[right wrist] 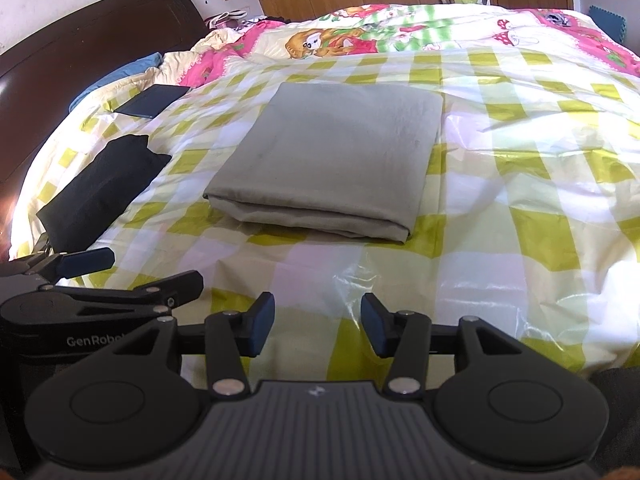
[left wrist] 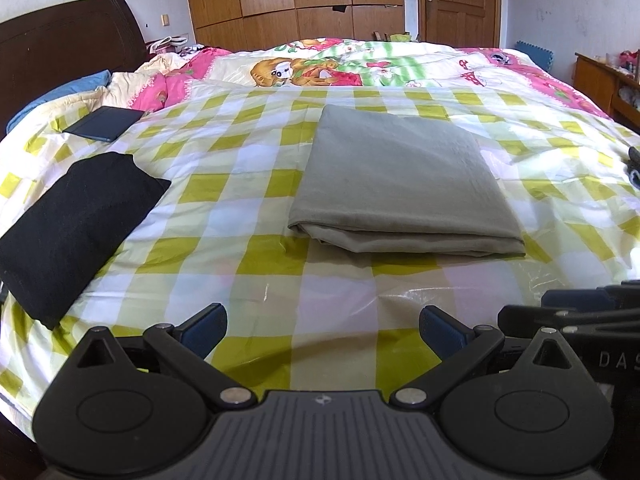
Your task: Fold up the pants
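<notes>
Grey pants lie folded into a neat rectangle on the yellow-checked plastic sheet over the bed; they also show in the right wrist view. My left gripper is open and empty, hovering over the sheet near the bed's front edge, short of the pants. My right gripper is open and empty, also short of the pants. The left gripper shows at the left of the right wrist view, and the right gripper at the right edge of the left wrist view.
A folded black garment lies on the sheet to the left of the pants. A dark notebook-like item lies further back left. A cartoon quilt covers the far bed. A dark headboard stands left, wardrobes behind.
</notes>
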{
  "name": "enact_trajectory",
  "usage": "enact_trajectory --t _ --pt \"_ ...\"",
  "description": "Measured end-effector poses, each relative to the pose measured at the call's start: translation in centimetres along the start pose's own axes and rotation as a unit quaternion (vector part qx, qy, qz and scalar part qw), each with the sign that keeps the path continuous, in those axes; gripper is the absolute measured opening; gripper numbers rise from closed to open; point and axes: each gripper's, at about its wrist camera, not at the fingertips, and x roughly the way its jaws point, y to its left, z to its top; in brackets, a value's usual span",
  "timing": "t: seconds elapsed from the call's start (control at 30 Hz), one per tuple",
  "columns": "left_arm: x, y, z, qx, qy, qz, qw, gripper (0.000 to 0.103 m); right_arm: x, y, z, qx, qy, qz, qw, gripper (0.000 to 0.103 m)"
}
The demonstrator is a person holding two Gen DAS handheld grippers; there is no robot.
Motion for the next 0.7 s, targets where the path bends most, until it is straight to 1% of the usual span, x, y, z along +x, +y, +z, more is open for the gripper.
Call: enact_trajectory --t 0.7 --pt "-0.23 0.09 -0.05 -0.003 -0.001 0.000 1.0000 0.103 0.09 0.06 -0.16 0.000 0.003 0.000 1.000 0.049"
